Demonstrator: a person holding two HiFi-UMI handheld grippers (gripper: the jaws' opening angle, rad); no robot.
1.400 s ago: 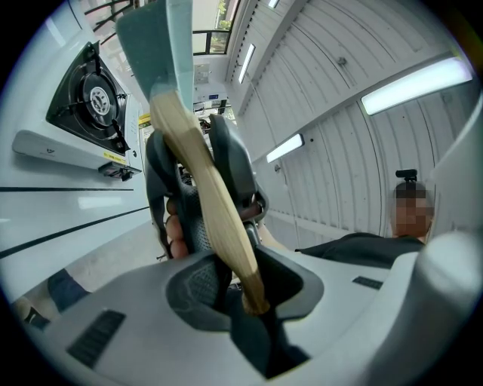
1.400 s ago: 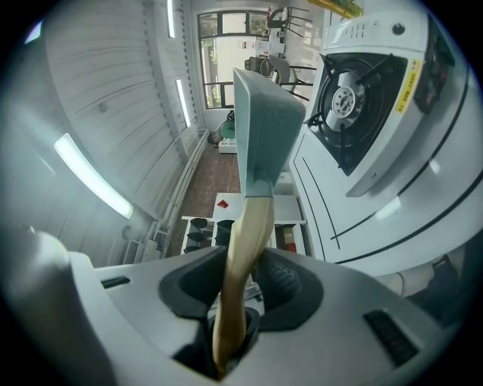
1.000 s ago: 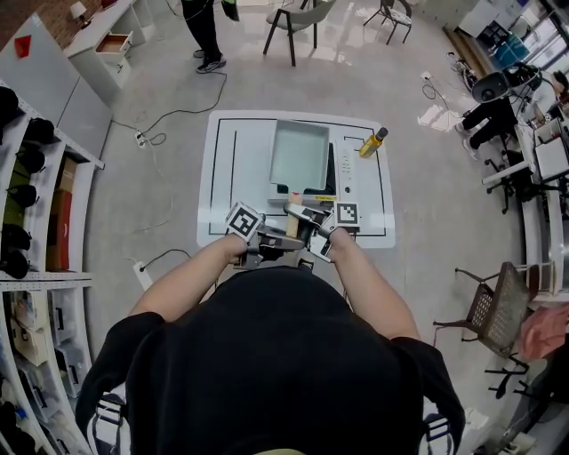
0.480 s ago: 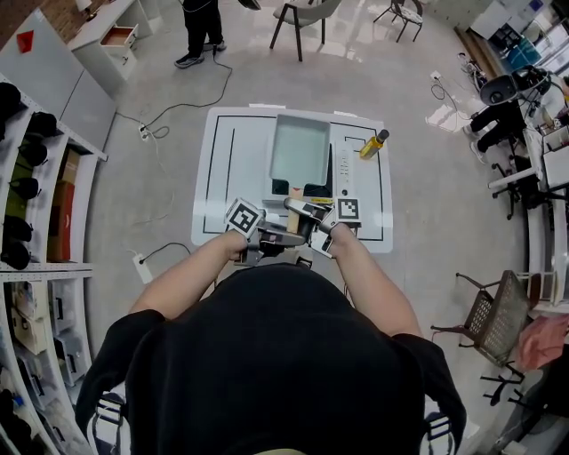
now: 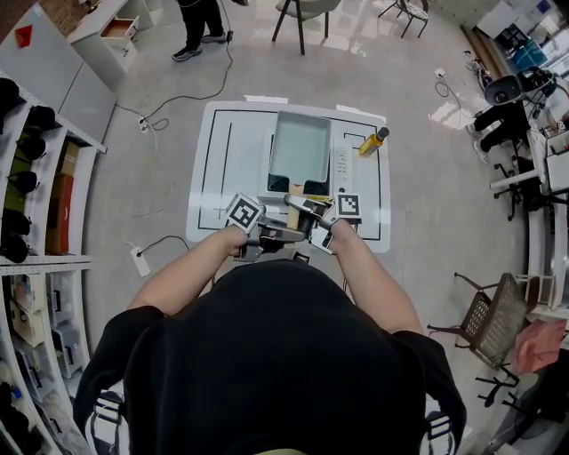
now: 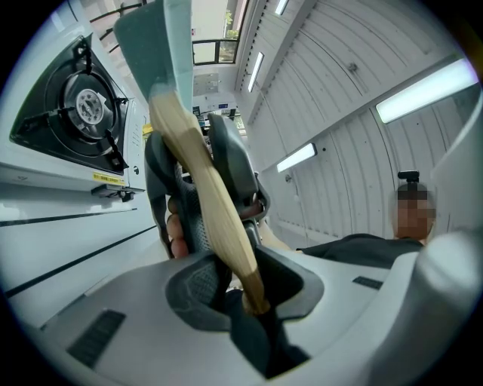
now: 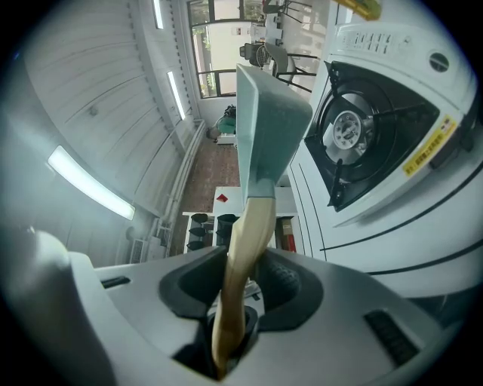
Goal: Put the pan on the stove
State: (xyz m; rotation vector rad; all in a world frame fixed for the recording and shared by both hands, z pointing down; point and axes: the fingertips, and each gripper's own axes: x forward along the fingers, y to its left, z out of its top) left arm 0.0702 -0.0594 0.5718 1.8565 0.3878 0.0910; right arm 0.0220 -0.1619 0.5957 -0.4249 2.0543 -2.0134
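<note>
A pale green rectangular pan (image 5: 300, 148) hangs over the white gas stove (image 5: 345, 169) in the middle of the table. Its wooden handle (image 5: 292, 216) points back toward me. Both grippers hold that handle: my left gripper (image 5: 281, 235) is shut on it from the left, and my right gripper (image 5: 304, 213) is shut on it from the right. In the left gripper view the handle (image 6: 202, 192) runs up from the jaws to the pan (image 6: 149, 47), with the black burner (image 6: 84, 105) at the left. In the right gripper view the handle (image 7: 246, 252) rises to the pan (image 7: 269, 121), with the burner (image 7: 352, 133) beside it.
A yellow bottle (image 5: 372, 142) lies on the white table (image 5: 227, 151) just right of the stove. Shelving with dark items (image 5: 27, 178) runs along the left. A cable and power strip (image 5: 140, 260) lie on the floor at left, chairs stand at the right, and a person (image 5: 200, 22) stands beyond the table.
The pan stays held by both grippers over the stove and has shifted only slightly. The head view has drifted a little, so the table sits a bit nearer the top.
</note>
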